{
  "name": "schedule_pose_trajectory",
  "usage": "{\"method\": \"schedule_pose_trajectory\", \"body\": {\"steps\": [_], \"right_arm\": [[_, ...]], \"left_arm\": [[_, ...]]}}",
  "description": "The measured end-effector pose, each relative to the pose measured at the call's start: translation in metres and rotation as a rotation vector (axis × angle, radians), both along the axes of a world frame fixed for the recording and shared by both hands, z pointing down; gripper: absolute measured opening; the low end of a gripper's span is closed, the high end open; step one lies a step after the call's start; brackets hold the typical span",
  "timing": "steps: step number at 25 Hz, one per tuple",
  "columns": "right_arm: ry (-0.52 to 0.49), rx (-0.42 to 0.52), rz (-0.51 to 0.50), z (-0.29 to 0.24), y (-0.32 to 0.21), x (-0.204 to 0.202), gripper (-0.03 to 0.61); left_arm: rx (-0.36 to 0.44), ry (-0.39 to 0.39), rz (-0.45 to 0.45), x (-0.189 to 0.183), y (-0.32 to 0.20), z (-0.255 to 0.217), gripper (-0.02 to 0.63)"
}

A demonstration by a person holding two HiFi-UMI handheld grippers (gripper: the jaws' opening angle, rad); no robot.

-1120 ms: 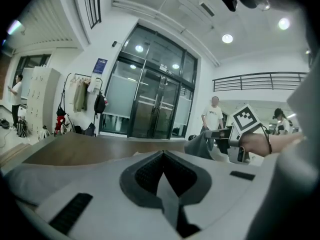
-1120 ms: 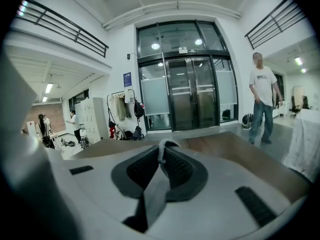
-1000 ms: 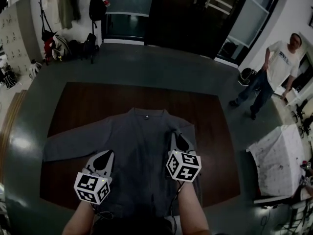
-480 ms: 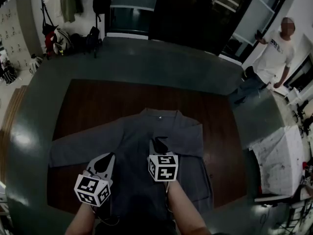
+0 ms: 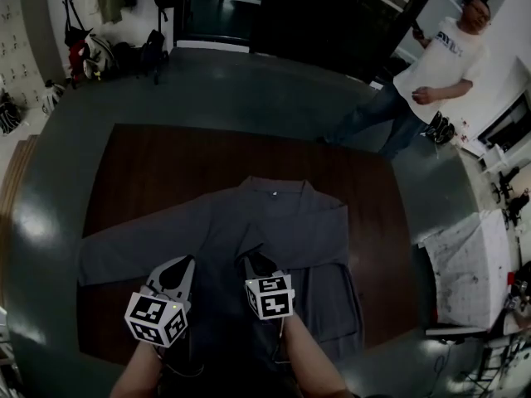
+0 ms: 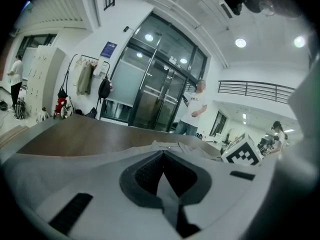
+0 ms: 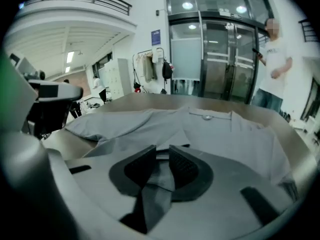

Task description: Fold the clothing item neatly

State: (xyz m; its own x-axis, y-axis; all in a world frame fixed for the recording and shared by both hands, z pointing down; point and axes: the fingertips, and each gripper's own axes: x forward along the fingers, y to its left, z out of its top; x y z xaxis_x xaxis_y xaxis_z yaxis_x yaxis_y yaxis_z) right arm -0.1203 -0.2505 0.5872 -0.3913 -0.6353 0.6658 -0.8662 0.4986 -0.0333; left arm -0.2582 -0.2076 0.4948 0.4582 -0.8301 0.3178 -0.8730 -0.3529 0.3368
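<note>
The dark brown wooden desk (image 5: 158, 164) carries the task's thing, a grey long-sleeved garment (image 5: 278, 222) lying flat with its collar (image 5: 272, 191) towards the far edge. At the left its left sleeve (image 5: 124, 247) stretches straight out towards the desk's left edge.

My left claw (image 5: 181, 265) sits low over the garment's near left part, just beside where that sleeve joins the body. In its own view the left claw (image 6: 162, 154) has its jaws closed, tips meeting, and I cannot tell whether any cloth is caught in them.

Just to its right, my right claw (image 5: 251, 262) is down on the middle of the garment. Seen in its own view, the right claw (image 7: 162, 151) has narrow jaws that have just been opening, with a strip of the grey cloth lying loose between the pads.

Further right, a layer of cloth (image 5: 319, 226) lies folded in over the body. A person in a white T-shirt (image 5: 436, 56) stands on the floor beyond the desk's far right corner.
</note>
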Motion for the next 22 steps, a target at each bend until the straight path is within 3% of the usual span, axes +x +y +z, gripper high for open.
{"method": "schedule_pose_trajectory", "body": {"steps": [4,9,12,17,22], "right_arm": [[-0.013,-0.108,0.103,0.02,-0.016,0.018,0.118],[-0.077,-0.201,0.067,0.033,-0.022,-0.008,0.132],[-0.114,-0.155,-0.021,0.025,-0.021,-0.042,0.132],[-0.19,-0.014,-0.25,-0.012,0.0,-0.096,0.132],[-0.189,0.02,-0.225,-0.027,0.027,-0.085,0.13]], "left_arm": [[-0.024,0.009,0.0,-0.004,-0.004,0.01,0.008],[-0.043,0.021,-0.018,-0.009,-0.003,0.018,0.008],[-0.039,0.023,-0.025,-0.018,-0.003,0.019,0.008],[-0.034,0.018,-0.041,-0.03,0.007,0.015,0.008],[-0.034,0.02,-0.06,-0.037,0.018,0.013,0.008]]}}
